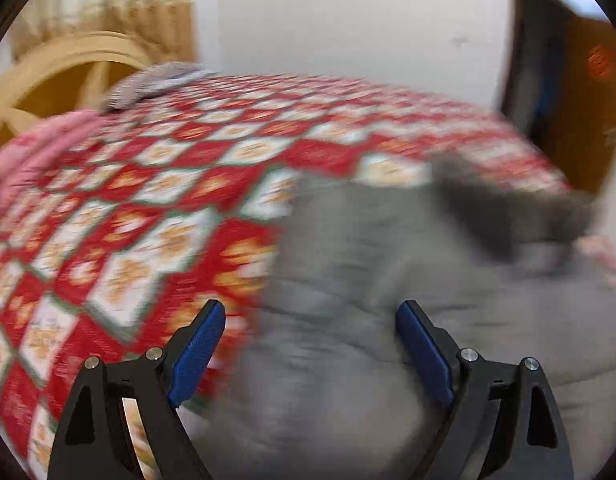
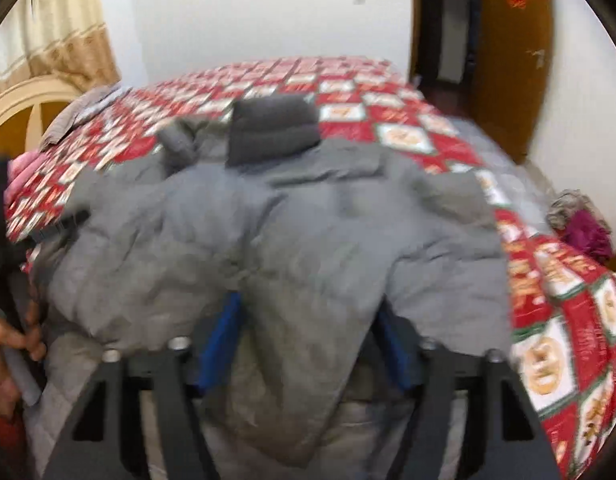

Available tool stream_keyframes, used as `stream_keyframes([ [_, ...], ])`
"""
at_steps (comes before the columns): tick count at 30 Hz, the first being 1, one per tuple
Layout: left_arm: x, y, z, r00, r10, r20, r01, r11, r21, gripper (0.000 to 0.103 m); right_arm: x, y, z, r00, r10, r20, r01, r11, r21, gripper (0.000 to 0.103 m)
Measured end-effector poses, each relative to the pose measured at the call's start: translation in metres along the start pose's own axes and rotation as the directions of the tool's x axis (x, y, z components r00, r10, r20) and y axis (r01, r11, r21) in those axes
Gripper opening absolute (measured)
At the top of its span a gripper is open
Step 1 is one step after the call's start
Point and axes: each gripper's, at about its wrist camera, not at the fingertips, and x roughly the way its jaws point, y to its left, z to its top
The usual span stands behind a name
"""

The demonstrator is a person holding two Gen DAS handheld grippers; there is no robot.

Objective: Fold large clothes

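Your bed (image 2: 388,92), under a red patterned quilt, fills both frames. The grey jacket (image 2: 308,220) lies spread across the middle of the right view, its dark collar (image 2: 273,128) at upper centre. Your left tongs (image 1: 310,352) gape wide over the jacket's edge, gripping nothing. Your right tongs (image 2: 308,344) stand apart with cloth draped between them, though blur leaves it unclear whether they pinch it.

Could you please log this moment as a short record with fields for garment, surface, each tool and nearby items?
garment: grey padded jacket, spread on the bed, dark collar at the far end
surface: red patterned bedspread
left tool: open, above the jacket's edge
right tool: open, jacket fabric bunched between its fingers
nearby: pink cloth; purple garment
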Motion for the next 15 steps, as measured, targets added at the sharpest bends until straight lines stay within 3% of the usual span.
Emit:
stream_keyframes([
  [1, 0.018, 0.019, -0.002, 0.998, -0.010, -0.060, 0.006, 0.998, -0.069, 0.088, -0.005, -0.002, 0.002, 1.000, -0.001, 0.020, 0.001, 1.000, 0.009, 0.072],
  [2, 0.029, 0.041, -0.003, 0.992, -0.076, -0.106, 0.056, 0.983, -0.175, 0.088, -0.007, -0.002, 0.004, 0.999, 0.016, 0.034, -0.017, 1.000, 0.021, 0.072],
  [3, 0.032, 0.051, -0.001, 0.991, -0.094, -0.095, 0.071, 0.973, -0.218, 0.087, -0.008, -0.002, 0.007, 0.998, 0.033, 0.044, -0.034, 0.999, 0.038, 0.072],
  [6, 0.029, 0.056, 0.006, 0.993, 0.093, -0.074, -0.104, 0.982, -0.155, 0.086, -0.012, 0.004, 0.010, 0.993, 0.098, 0.069, -0.104, 0.991, 0.081, 0.072],
  [10, 0.039, 0.069, 0.006, 0.991, 0.078, -0.105, -0.095, 0.980, -0.172, 0.086, -0.006, 0.025, 0.007, 0.992, 0.114, 0.057, -0.115, 0.993, 0.006, 0.072],
  [11, 0.038, 0.070, 0.006, 0.992, 0.075, -0.100, -0.091, 0.981, -0.171, 0.086, 0.002, 0.027, 0.005, 0.993, 0.112, 0.026, -0.112, 0.994, -0.008, 0.072],
  [13, 0.038, 0.067, 0.005, 0.993, 0.071, -0.099, -0.086, 0.984, -0.158, 0.086, 0.034, 0.031, -0.007, 0.983, 0.139, -0.124, -0.143, 0.989, -0.022, 0.072],
  [15, 0.036, 0.057, 0.006, 0.994, 0.049, -0.102, -0.060, 0.993, -0.105, 0.086, 0.046, 0.025, -0.019, 0.981, 0.137, -0.140, -0.140, 0.990, -0.011, 0.072],
])
